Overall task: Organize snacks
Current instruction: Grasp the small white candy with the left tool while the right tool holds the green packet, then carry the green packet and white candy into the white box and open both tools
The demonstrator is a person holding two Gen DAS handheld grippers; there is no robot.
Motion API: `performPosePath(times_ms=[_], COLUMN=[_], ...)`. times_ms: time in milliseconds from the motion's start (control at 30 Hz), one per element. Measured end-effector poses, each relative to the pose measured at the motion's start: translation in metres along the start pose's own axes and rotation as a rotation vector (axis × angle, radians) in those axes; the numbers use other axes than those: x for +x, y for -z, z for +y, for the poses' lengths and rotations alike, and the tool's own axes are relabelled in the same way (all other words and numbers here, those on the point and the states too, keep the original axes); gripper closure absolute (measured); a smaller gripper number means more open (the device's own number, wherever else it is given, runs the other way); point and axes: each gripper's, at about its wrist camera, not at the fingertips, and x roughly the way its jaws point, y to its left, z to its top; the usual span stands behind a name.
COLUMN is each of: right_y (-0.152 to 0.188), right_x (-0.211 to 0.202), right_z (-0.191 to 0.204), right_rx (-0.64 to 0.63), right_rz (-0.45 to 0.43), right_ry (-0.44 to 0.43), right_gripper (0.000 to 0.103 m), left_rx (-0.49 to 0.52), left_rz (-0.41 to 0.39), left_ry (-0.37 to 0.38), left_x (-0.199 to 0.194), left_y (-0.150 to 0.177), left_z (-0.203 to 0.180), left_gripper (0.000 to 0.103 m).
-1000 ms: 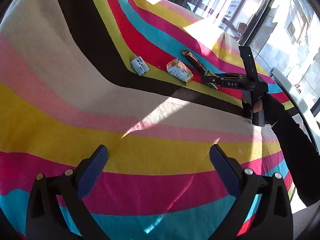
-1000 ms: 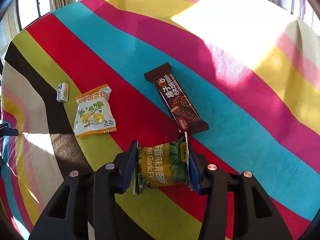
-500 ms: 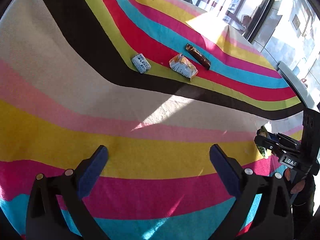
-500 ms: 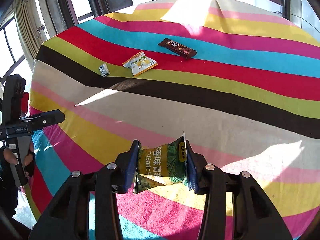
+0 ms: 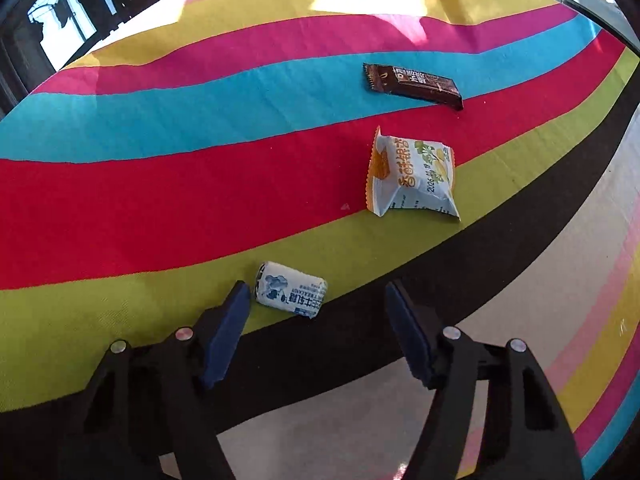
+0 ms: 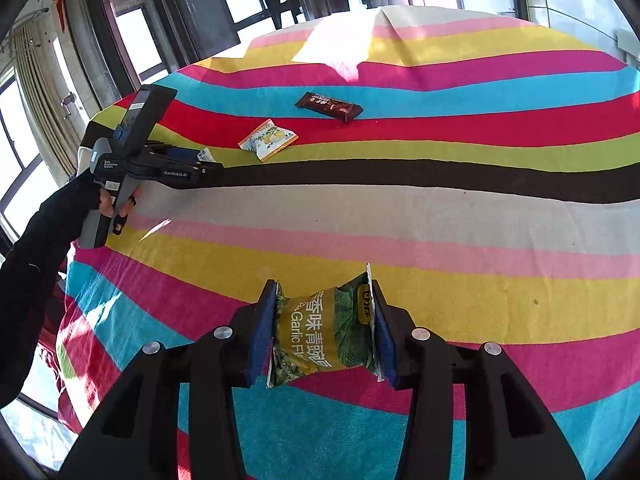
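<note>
A small white-and-blue candy point(image 5: 290, 294) lies on the green stripe between the jaws of my left gripper point(image 5: 316, 296). The jaws are closing. The left fingertip point(image 5: 240, 296) is right at the candy's end and the right one stands well clear of it. Beyond lie a white-and-orange packet point(image 5: 412, 176) and a brown bar point(image 5: 414, 86). My right gripper point(image 6: 322, 294) is shut on a green garlic-pea packet point(image 6: 324, 328) above the yellow stripe near me. In the right wrist view, the left gripper point(image 6: 200, 168) reaches in over the candy point(image 6: 206, 155), near the packet point(image 6: 268, 140) and the bar point(image 6: 330, 106).
A striped tablecloth point(image 6: 440, 208) covers the table. A black sleeve point(image 6: 36, 264) and a hand hold the left gripper's handle at the table's left edge. Tall windows and dark frames point(image 6: 132, 40) stand behind the far edge.
My left gripper has swung across the table to the small candy and its jaws have narrowed. My right gripper has carried the green packet away from the brown bar to the near stripes.
</note>
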Motion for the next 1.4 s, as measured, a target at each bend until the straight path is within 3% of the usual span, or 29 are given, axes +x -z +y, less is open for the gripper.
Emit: performPosePath(times_ms=[67, 100, 133, 333, 633, 1100, 1400], right_y=[0.0, 0.0, 0.0, 0.0, 0.0, 0.0, 0.001], right_x=[-0.002, -0.003, -0.003, -0.001, 0.0, 0.004, -0.002], right_z=[-0.001, -0.001, -0.001, -0.003, -0.007, -0.002, -0.002], right_rx=[0.009, 0.009, 0.009, 0.025, 0.055, 0.046, 0.053], right_rz=[-0.005, -0.005, -0.004, 0.004, 0.004, 0.022, -0.012], right_ry=[-0.011, -0.012, -0.012, -0.017, 0.002, 0.092, 0.097], right_gripper=[0.058, 0.058, 0.058, 0.058, 0.058, 0.058, 0.058], left_rx=[0.011, 0.01, 0.001, 0.01, 0.048, 0.009, -0.005], left_rz=[-0.013, -0.016, -0.018, -0.044, -0.142, -0.199, -0.226], left_ry=[0.035, 0.057, 0.091, 0.084, 0.052, 0.113, 0.12], left_x=[0.001, 0.002, 0.001, -0.02, -0.069, -0.099, -0.12], left_y=[0.002, 0.004, 0.006, 0.025, 0.057, 0.094, 0.121], left_z=[0.005, 0.007, 0.008, -0.019, -0.098, -0.122, -0.127], left_gripper=[0.042, 0.061, 0.069, 0.069, 0.069, 0.069, 0.069])
